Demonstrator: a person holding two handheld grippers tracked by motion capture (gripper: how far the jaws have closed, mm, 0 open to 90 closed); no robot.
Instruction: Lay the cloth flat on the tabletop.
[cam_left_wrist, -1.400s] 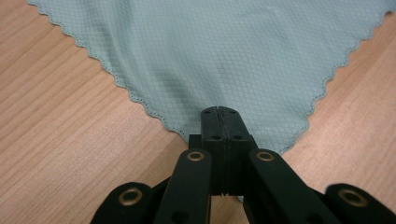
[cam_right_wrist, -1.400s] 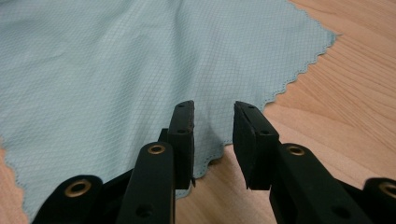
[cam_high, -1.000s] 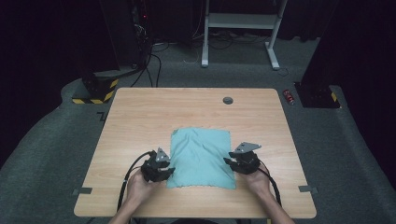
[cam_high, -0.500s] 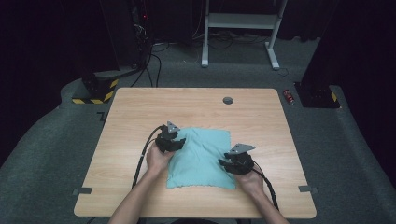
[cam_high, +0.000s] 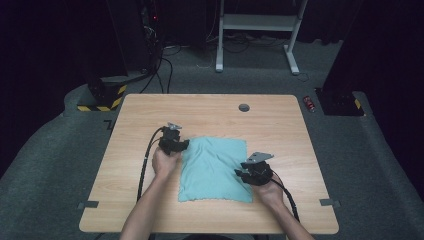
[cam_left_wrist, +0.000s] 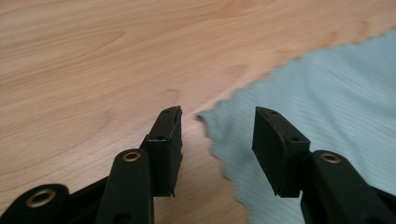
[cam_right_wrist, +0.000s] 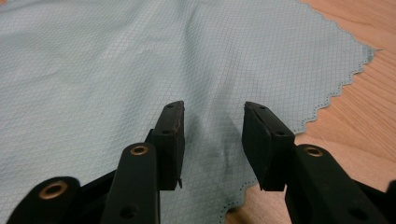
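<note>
Two tools are working the scene, and I am holding both with their jaws standing apart and nothing between them. I am keeping the left tool (cam_left_wrist: 217, 133) at the far left corner of the cloth (cam_left_wrist: 327, 107), one jaw over bare wood and the other over the fabric, with the corner tip lying in the gap. I am hovering the right tool (cam_right_wrist: 212, 135) over the cloth's near right part, just inside its scalloped edge; whether the jaws are touching the fabric I cannot tell.

Moving outward, the cloth is lying spread in the middle of the worktop (cam_high: 150, 110), nearer my side, with the left tool (cam_high: 172, 142) at its upper left corner and the right tool (cam_high: 255, 172) at its lower right side. My hands and forearms are coming in from the bottom, cables trailing behind.

I am judging the cloth to be light, thin and limp, so it is likely to drape and fold rather than keep shape. A corner or edge looks the best hold, pinched close to the wood.

It is pale teal, roughly square, with a fine grid weave, pinked zigzag edges and a few soft wrinkles. Farther off, a small dark round fitting (cam_high: 244, 107) is sitting near the worktop's far edge.
</note>
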